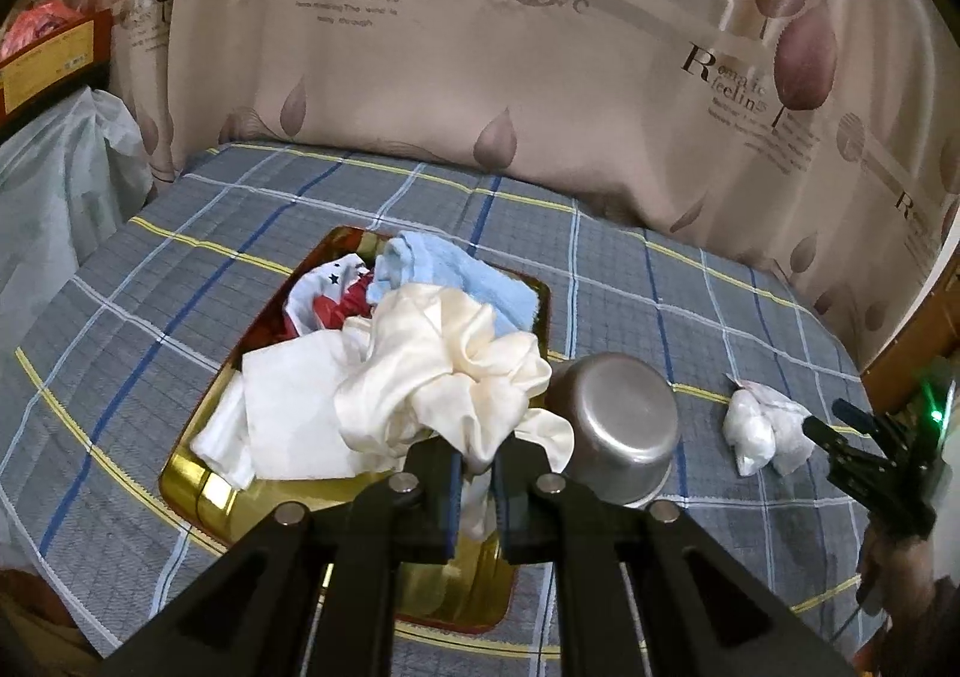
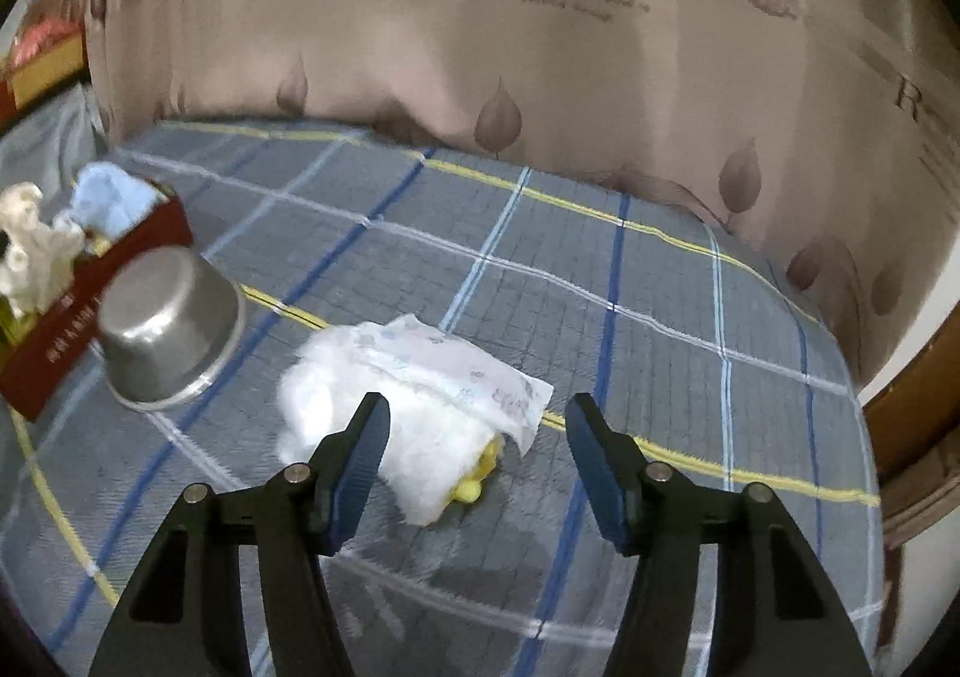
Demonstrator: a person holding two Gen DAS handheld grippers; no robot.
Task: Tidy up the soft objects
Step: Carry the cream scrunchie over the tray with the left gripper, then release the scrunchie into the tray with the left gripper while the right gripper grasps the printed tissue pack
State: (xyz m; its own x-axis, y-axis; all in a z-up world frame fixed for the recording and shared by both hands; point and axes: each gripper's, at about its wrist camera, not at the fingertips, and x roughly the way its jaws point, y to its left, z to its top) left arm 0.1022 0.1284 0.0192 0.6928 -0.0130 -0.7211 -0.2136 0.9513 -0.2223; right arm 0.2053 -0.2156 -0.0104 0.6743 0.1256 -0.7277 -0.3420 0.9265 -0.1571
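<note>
My left gripper (image 1: 477,488) is shut on a cream satin cloth (image 1: 444,377) and holds it over a gold-lined box (image 1: 204,491). The box also holds a light blue towel (image 1: 444,275), a white folded cloth (image 1: 288,407) and a red-and-white piece (image 1: 336,293). My right gripper (image 2: 474,431) is open just above a white padded bundle (image 2: 414,395) with something yellow under its near edge (image 2: 474,482). The bundle (image 1: 762,425) and the right gripper (image 1: 822,425) also show at the right of the left wrist view.
An upturned steel pot (image 1: 618,425) stands right of the box on the plaid bedspread (image 1: 690,287); it also shows in the right wrist view (image 2: 168,323) beside the box's red wall (image 2: 78,329). A patterned curtain (image 1: 540,47) hangs behind. A plastic-covered pile (image 1: 54,185) lies at the left.
</note>
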